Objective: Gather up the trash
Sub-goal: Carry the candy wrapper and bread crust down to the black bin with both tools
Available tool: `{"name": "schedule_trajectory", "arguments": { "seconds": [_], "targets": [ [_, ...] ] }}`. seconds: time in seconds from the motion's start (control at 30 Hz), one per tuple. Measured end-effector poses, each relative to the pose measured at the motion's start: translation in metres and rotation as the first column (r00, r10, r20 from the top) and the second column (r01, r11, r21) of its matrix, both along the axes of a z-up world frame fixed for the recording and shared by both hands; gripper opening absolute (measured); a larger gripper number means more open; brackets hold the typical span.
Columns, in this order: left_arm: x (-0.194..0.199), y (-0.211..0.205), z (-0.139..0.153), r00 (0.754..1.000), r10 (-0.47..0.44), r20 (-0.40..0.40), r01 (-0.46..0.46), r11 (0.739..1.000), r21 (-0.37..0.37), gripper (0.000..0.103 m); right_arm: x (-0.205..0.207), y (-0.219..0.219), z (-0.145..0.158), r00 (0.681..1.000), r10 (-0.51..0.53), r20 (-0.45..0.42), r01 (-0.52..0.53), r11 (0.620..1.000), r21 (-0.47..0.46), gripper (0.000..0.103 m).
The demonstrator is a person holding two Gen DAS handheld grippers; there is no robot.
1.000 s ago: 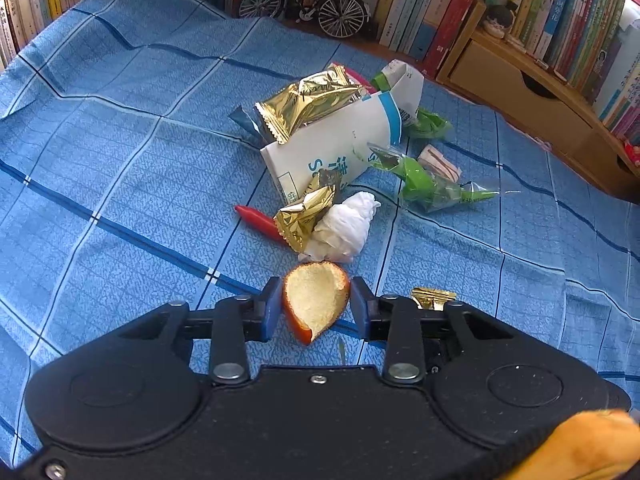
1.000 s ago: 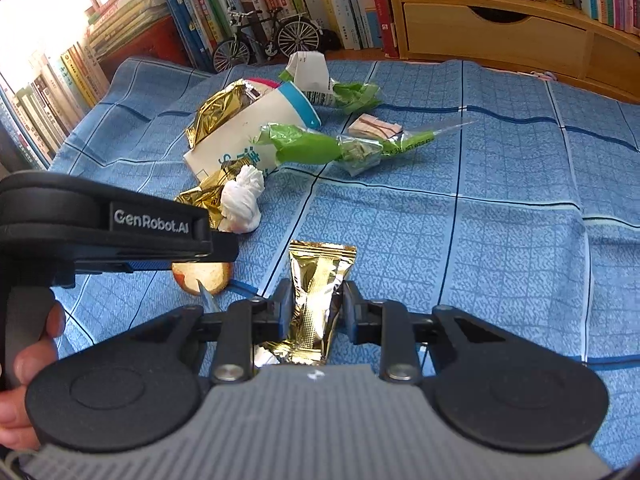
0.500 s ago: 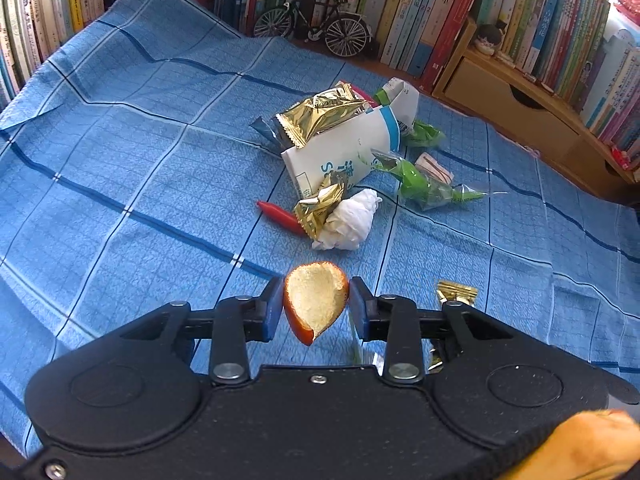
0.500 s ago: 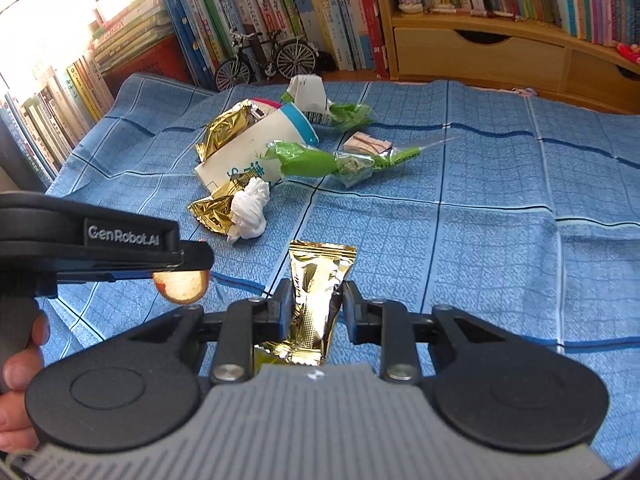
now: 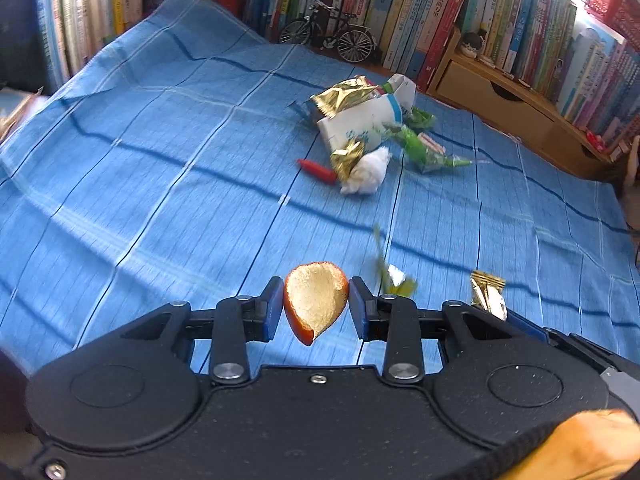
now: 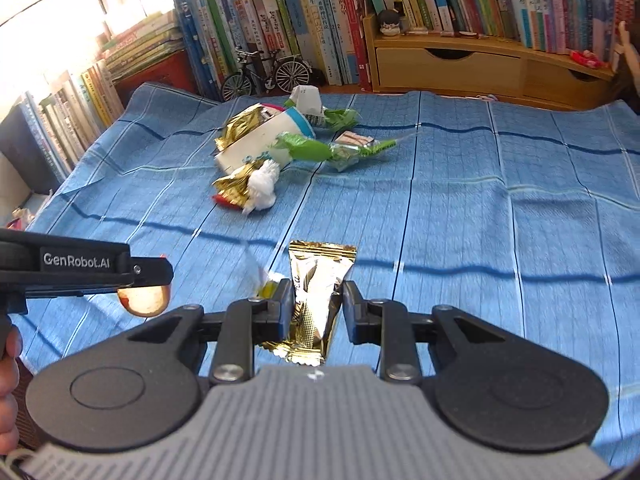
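My left gripper [image 5: 316,307] is shut on a piece of orange peel [image 5: 315,300], held above the blue cloth [image 5: 160,168]. In the right wrist view the left gripper [image 6: 146,280] shows at the left with the peel [image 6: 145,300] under its tip. My right gripper [image 6: 315,307] is shut on a gold foil wrapper [image 6: 318,292], also lifted; the same wrapper [image 5: 487,291] shows at the right of the left wrist view. A pile of trash lies farther back: a white carton [image 6: 264,142], gold wrappers [image 6: 242,124], green plastic bags [image 6: 308,148], a white tissue [image 6: 262,186] and a red scrap [image 5: 318,171].
A small blurred scrap [image 5: 390,276] hangs or falls between the grippers. Books [image 6: 304,20], a model bicycle [image 6: 266,70] and a wooden drawer unit [image 6: 480,66] line the back. A hand [image 6: 8,380] holds the left gripper at the left edge.
Both grippers have pulled back and up from the pile, each keeping its item. The trash pile looks smaller and farther away. A small scrap now shows blurred between the grippers.
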State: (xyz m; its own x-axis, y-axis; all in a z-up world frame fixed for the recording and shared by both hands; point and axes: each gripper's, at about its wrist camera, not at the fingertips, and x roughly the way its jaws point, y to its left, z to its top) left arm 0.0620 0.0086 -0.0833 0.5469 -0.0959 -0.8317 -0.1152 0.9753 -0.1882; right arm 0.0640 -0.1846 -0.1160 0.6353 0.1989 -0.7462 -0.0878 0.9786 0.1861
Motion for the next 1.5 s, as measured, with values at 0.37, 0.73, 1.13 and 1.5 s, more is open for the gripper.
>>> {"name": "schedule_trajectory", "arguments": {
  "seconds": [0.37, 0.73, 1.13, 1.5],
  "targets": [
    [-0.134, 0.055, 0.002, 0.999, 0.029, 0.020, -0.029, 1.000, 0.006, 0.033, -0.104, 0.030, 0.015, 0.999, 0.019, 0.026, -0.018, 0.999, -0.036, 0.031],
    [-0.250, 0.098, -0.013, 0.998, 0.063, -0.008, -0.063, 0.998, 0.008, 0.033, -0.199, 0.070, 0.014, 0.997, 0.070, 0.026, -0.068, 0.996, -0.056, 0.031],
    [-0.315, 0.116, -0.029, 0.984, 0.175, -0.029, -0.175, 0.985, 0.008, 0.033, -0.247, 0.099, 0.006, 0.974, 0.226, 0.003, -0.225, 0.971, -0.076, 0.031],
    [-0.333, 0.105, -0.062, 0.970, 0.229, -0.077, -0.229, 0.973, 0.010, 0.033, -0.265, 0.099, -0.022, 0.944, 0.327, -0.036, -0.329, 0.942, -0.069, 0.031]
  ]
}}
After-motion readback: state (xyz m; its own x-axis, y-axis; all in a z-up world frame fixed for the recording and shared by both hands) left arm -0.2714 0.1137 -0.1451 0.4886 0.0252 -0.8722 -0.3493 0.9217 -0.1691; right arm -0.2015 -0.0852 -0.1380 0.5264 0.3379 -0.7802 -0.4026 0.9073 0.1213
